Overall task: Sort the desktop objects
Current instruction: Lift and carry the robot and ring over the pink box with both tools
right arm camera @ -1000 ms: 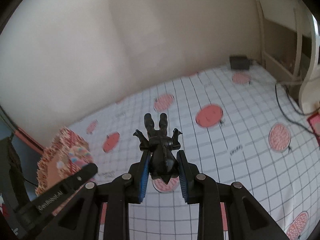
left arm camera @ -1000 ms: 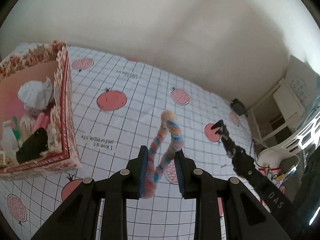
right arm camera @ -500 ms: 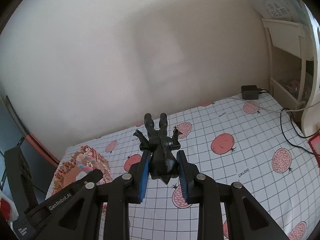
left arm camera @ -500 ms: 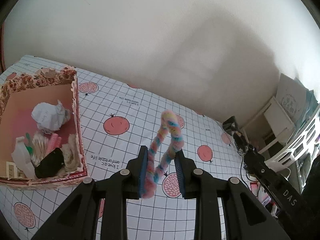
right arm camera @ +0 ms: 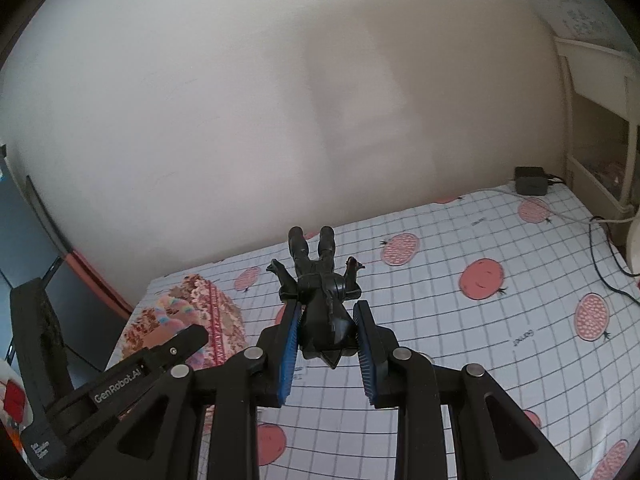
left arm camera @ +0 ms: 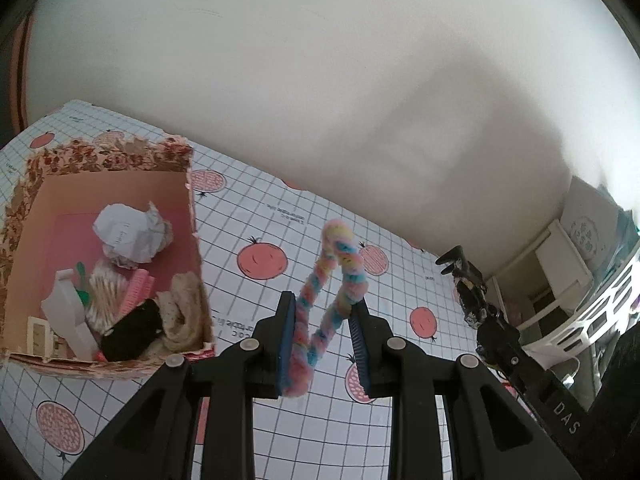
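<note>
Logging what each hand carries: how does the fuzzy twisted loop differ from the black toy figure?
The fuzzy loop is pastel pink, yellow and blue; the toy figure is solid black. The loop is soft and bent into an arch, while the figure is rigid, with its legs pointing away from the camera. Both are clamped in a hand-held gripper, left and right, above the checked tablecloth.

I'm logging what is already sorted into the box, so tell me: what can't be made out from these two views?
- Left wrist view: the box floor under the crumpled paper and black item is covered by the pile.
- Right wrist view: the box interior is hidden by its own wall and the left gripper.
- Right wrist view: the black figure has its lower end hidden between the right gripper pads.
- Both views: tablecloth print too small to read.
</note>
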Demonstrator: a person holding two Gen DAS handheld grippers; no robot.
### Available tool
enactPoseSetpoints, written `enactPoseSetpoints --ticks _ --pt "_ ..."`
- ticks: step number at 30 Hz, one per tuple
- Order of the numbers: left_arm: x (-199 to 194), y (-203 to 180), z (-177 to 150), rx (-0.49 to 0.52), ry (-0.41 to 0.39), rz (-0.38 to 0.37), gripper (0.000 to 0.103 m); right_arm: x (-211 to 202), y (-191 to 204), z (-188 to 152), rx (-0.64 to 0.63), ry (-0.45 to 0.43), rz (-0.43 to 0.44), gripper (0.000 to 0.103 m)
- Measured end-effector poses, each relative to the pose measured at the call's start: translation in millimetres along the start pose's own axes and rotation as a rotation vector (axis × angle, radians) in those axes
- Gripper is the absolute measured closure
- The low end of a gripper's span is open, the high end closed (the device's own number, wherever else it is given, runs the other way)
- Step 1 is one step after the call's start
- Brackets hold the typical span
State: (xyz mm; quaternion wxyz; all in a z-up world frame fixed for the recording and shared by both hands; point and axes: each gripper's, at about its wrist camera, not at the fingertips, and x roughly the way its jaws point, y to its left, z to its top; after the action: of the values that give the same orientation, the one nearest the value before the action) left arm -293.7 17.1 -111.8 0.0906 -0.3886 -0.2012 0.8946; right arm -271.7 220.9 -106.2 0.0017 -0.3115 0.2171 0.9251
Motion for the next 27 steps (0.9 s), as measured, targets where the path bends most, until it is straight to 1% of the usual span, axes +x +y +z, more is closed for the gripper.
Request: enactPoseSetpoints --ticks 17,27 --pt "-36.6 50.6 15.7 -0.115 -0.078 0.022 0.075 9.4 60.9 -9.9 -0.080 -0.013 0.100 0.074" --pt "-46.7 79.4 17.3 -0.177 -0.090 0.029 0.075 18.8 92.5 -23.7 -0.130 0.002 0.147 0.074"
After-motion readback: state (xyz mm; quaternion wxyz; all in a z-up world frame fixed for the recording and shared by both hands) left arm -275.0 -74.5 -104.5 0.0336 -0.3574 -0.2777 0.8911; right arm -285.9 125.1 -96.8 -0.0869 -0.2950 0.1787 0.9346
